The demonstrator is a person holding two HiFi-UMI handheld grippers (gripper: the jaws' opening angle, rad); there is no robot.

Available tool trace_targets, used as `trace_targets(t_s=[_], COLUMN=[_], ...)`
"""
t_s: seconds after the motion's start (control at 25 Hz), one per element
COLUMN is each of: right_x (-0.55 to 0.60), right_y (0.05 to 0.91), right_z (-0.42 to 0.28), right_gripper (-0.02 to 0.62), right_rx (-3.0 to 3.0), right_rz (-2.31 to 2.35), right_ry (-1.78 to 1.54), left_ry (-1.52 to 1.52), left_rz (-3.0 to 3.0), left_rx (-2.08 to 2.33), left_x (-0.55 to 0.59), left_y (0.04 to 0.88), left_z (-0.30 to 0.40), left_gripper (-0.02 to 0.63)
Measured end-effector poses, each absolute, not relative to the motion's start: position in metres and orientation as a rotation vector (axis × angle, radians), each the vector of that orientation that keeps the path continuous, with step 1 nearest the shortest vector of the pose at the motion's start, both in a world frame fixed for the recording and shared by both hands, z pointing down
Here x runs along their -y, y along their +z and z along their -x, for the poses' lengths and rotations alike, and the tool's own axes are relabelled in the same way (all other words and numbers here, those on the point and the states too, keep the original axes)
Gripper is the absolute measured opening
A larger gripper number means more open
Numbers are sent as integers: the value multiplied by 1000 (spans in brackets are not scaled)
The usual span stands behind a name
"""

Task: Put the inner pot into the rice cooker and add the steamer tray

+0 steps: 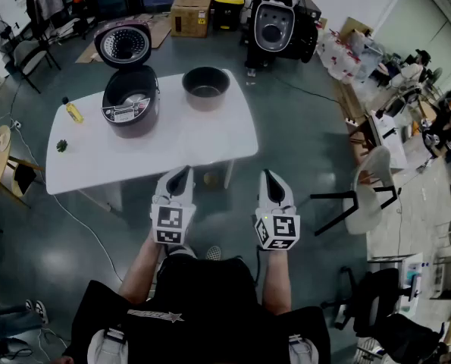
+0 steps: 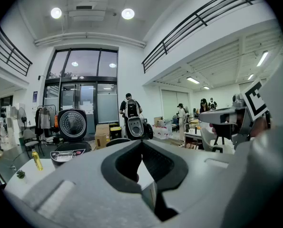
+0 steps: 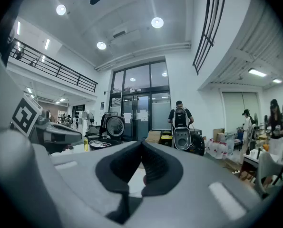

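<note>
Head view: your left gripper (image 1: 180, 174) and right gripper (image 1: 269, 176) are both closed on nothing, well short of the rice cooker (image 1: 130, 101). The inner pot (image 1: 206, 87) sits just right of the open-lidded cooker. Its panel lettering is too small to read, as is the label of the yellow bottle (image 1: 73, 112) on its left.
</note>
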State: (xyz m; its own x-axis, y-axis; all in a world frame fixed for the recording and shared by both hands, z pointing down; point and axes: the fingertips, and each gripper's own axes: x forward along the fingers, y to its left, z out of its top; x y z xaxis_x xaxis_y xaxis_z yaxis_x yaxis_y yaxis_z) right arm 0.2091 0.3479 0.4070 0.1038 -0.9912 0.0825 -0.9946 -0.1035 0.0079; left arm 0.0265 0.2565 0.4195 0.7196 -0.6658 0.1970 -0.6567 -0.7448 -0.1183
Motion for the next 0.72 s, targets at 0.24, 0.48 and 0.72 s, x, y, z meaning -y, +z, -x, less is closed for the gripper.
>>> trace_targets(t_s=[0.24,0.48,0.72], right_x=[-352,-360,-357], right_y=[400,399,405], right_z=[-201,-194,-195], right_gripper=[3,3,3], right_rx=[2051,2034,2048], right_rz=[-2276,-2262,-2249], right_ry=[51,25,50], left_ry=[-346,-338,-334], left_rz=[2862,2852,2856], left_rx=[-1124,-1149,-1172], left_x=[-261,-268,-271], left_y=[411,407,409], left_z=[-20,-13,-16], left_gripper=[10,11,11])
